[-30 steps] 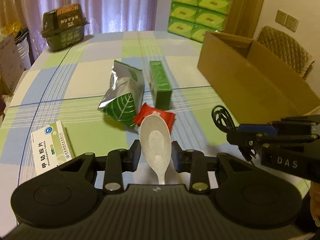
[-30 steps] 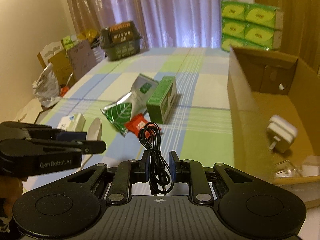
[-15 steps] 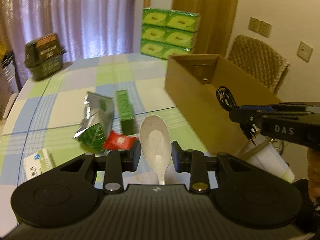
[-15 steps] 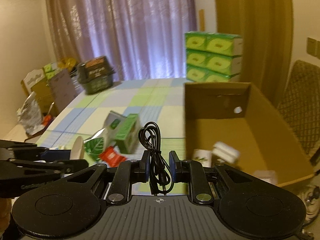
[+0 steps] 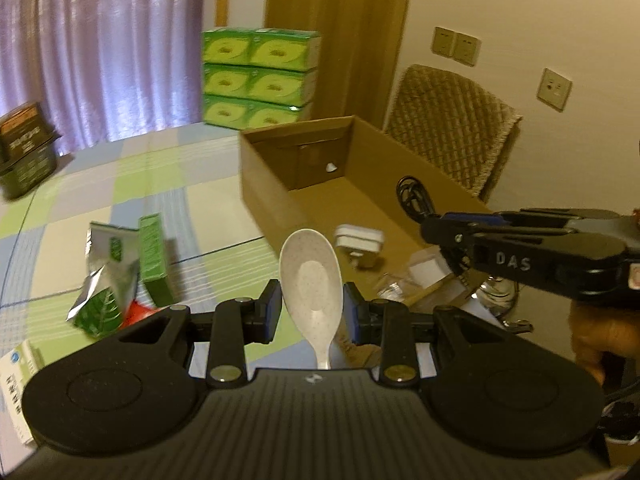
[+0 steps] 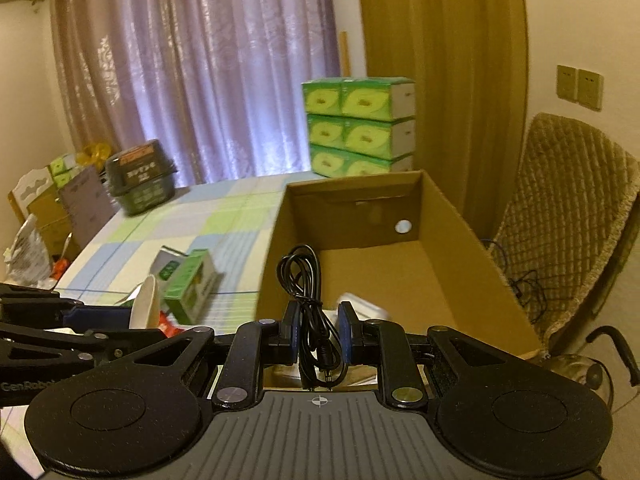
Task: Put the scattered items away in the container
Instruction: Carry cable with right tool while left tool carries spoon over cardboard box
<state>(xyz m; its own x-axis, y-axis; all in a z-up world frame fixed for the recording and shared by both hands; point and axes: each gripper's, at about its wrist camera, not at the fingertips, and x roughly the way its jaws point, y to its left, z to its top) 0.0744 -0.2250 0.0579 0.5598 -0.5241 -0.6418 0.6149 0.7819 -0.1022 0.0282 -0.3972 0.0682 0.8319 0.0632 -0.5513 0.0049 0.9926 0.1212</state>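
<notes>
The left gripper [image 5: 311,312] is clamped on a white spoon [image 5: 312,276], its pads on either side of the bowl where it narrows to the handle. The right gripper [image 6: 318,334] is clamped on a coiled black cable [image 6: 306,280], the loop standing up above the fingers and the plug ends hanging just behind them. Both loads are held in the air at the near end of the open cardboard box [image 5: 360,188], the cable over its inside and the spoon at its near left wall.

To do this step well, I would carry each load clear past the near wall and lower it towards the floor of the box before opening, so nothing bounces out or catches on the rim. A bare patch of floor lies towards the far end; the white charger [image 5: 360,240] and some clear wrapping sit near the front, so release away from them. The cable is limp and may snag on a finger, so open wide and lift straight up. The two grippers are close together; let go one at a time.

The spoon's long axis runs along the left gripper's fingers, bowl forward and tipped up, its hollow facing the camera, handle back towards the palm. The cable coil's long axis also runs fore and aft, loop forward, plugs back.
</notes>
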